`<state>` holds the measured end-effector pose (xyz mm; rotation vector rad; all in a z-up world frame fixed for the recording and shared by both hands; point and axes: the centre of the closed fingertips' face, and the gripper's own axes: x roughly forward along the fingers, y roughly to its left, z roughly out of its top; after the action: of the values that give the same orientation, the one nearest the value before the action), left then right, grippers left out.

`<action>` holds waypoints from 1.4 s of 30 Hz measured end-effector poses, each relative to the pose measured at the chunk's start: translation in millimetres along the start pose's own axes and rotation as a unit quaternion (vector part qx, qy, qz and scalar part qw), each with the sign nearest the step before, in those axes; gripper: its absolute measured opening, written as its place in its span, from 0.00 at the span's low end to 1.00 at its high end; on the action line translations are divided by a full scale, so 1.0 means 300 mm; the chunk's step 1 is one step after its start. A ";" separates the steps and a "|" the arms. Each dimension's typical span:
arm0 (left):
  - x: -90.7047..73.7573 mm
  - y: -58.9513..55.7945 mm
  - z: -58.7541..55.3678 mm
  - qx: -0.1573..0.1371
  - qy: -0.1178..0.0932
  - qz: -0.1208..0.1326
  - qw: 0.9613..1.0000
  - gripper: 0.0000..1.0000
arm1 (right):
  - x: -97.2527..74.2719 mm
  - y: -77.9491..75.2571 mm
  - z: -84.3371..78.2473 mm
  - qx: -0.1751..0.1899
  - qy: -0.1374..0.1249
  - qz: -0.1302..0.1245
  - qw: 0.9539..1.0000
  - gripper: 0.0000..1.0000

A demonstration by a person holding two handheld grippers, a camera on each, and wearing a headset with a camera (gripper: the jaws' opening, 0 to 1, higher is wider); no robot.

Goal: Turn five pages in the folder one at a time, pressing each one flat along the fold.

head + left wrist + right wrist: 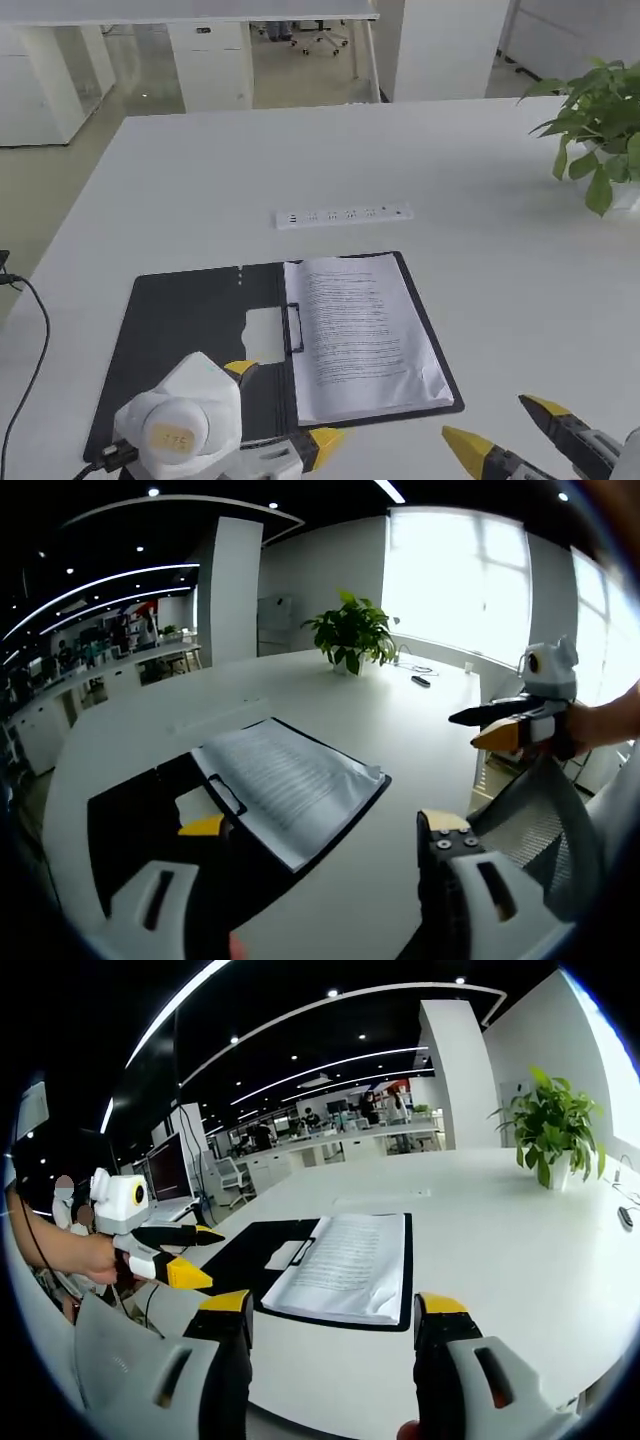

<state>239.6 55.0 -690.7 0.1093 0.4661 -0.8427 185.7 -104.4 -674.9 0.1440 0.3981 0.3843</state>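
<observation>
An open black folder [190,320] lies on the white table [480,180]. Its stack of printed pages [355,330] rests on the right half, held by a black clip [293,328] at the fold. My left gripper [283,403] hovers open over the folder's near edge, nothing between its yellow-tipped jaws. My right gripper [505,425] stands open above the table, right of the folder's near corner. The left gripper view has the pages [285,780] beyond the open left gripper [322,825], with the right gripper [505,725] further right. The right gripper view looks past the open right gripper [334,1303] at the pages [350,1255] and the left gripper [180,1255].
A white power strip [343,214] lies behind the folder. A potted plant [600,120] stands at the table's far right. A black cable [35,330] hangs off the left edge. Office desks and chairs lie beyond the table.
</observation>
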 end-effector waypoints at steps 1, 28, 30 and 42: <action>0.017 -0.006 0.003 0.002 0.001 -0.003 1.000 0.76 | 0.002 -0.001 -0.001 0.000 0.001 0.001 1.000 0.64; 0.396 -0.041 -0.008 -0.003 0.021 -0.014 1.000 0.71 | 0.060 -0.050 -0.021 0.000 0.021 0.005 1.000 0.61; 0.425 -0.041 -0.021 -0.003 0.026 -0.012 1.000 0.70 | 0.064 -0.055 -0.025 0.001 0.022 0.004 1.000 0.61; 0.537 -0.006 -0.082 -0.028 0.045 0.025 0.998 0.68 | 0.105 -0.069 -0.038 0.008 0.036 0.009 0.999 0.60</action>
<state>321.6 -51.2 -783.3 0.1066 0.5683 -0.7767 214.9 -110.5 -700.8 0.1501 0.4722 0.4053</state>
